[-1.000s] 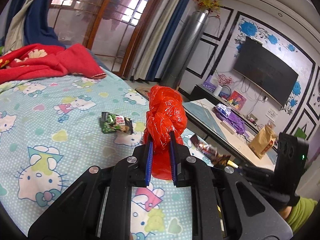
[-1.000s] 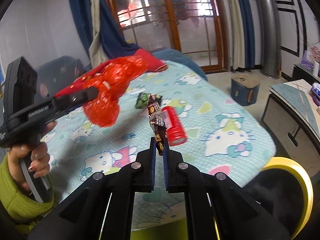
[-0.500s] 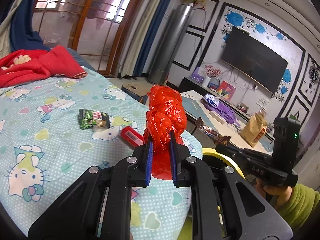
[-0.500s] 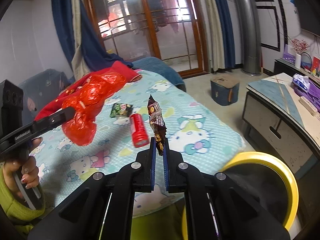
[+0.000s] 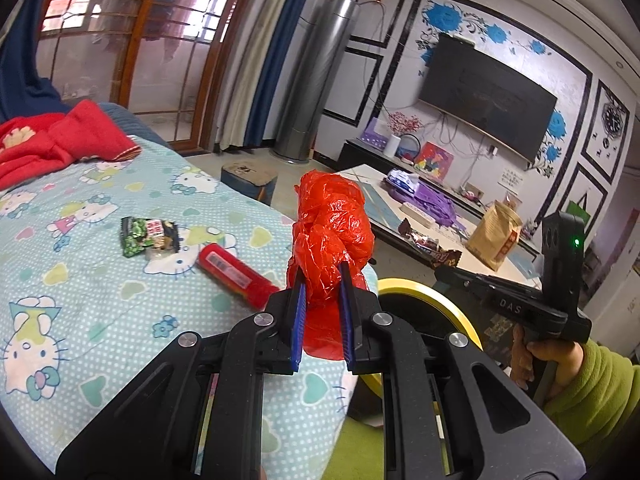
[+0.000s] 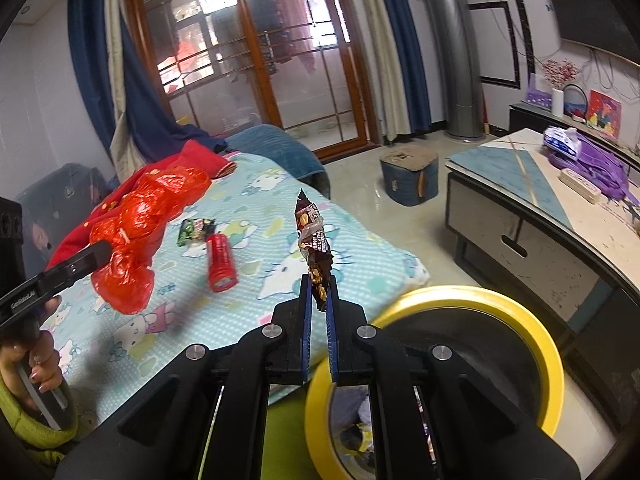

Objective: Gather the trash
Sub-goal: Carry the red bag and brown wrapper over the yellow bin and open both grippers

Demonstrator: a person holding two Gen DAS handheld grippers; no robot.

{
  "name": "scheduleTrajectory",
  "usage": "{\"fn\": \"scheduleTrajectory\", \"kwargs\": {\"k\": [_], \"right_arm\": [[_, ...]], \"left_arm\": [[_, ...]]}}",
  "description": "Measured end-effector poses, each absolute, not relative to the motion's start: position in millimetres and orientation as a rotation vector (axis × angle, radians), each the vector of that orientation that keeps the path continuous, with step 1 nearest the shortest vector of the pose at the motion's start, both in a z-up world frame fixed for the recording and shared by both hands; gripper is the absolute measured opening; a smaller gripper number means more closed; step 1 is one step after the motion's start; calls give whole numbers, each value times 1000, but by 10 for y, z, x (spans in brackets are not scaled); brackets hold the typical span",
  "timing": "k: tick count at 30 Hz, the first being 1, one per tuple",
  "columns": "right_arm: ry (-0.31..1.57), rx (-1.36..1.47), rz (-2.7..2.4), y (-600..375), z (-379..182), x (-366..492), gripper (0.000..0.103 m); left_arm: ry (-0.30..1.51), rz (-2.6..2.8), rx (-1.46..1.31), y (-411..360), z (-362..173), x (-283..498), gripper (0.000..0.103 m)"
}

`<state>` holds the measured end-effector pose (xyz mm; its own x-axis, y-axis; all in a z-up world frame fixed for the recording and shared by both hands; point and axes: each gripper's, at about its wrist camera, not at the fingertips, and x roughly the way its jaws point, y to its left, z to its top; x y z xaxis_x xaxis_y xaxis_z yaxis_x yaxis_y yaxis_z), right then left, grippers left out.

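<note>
The left gripper [image 5: 322, 280] clamps one crumpled red plastic bag [image 5: 331, 232]; the right gripper [image 6: 319, 292] clamps one brown snack wrapper [image 6: 314, 248]. Two items lie on the bedsheet [image 6: 256, 312] at ten o'clock: a red tube [image 6: 221, 262] and a green packet [image 6: 194, 230].

Bed [image 5: 100, 320]: red tube [image 5: 236, 276], green wrapper [image 5: 149, 236].

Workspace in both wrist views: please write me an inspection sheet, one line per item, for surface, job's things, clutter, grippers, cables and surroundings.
Surface: bed sheet with cartoon cat print, red blanket at its far end.
Job's things: red plastic bag and brown snack wrapper are held; green snack packet and red tube lie on the sheet; yellow-rimmed bin stands beside the bed.
Clutter: brown paper bag and purple cloth on the low table.
Grippers: left gripper shut on the red plastic bag; right gripper shut on the brown snack wrapper.
Cables: wires hang under the wall television.
Surroundings: glass doors, blue curtains, small stool on the floor.
</note>
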<state>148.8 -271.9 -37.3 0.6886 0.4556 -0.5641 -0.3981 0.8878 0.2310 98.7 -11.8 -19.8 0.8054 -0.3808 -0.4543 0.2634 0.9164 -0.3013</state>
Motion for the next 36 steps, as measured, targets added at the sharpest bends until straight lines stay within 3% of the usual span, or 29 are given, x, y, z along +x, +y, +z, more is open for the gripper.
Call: {"fn": "scheduleTrajectory", "kwargs": {"k": [36], "right_arm": [[691, 231, 252, -3673, -617, 1530, 7]], "left_arm": [[628, -561, -6, -1288, -491, 1110, 10]]}}
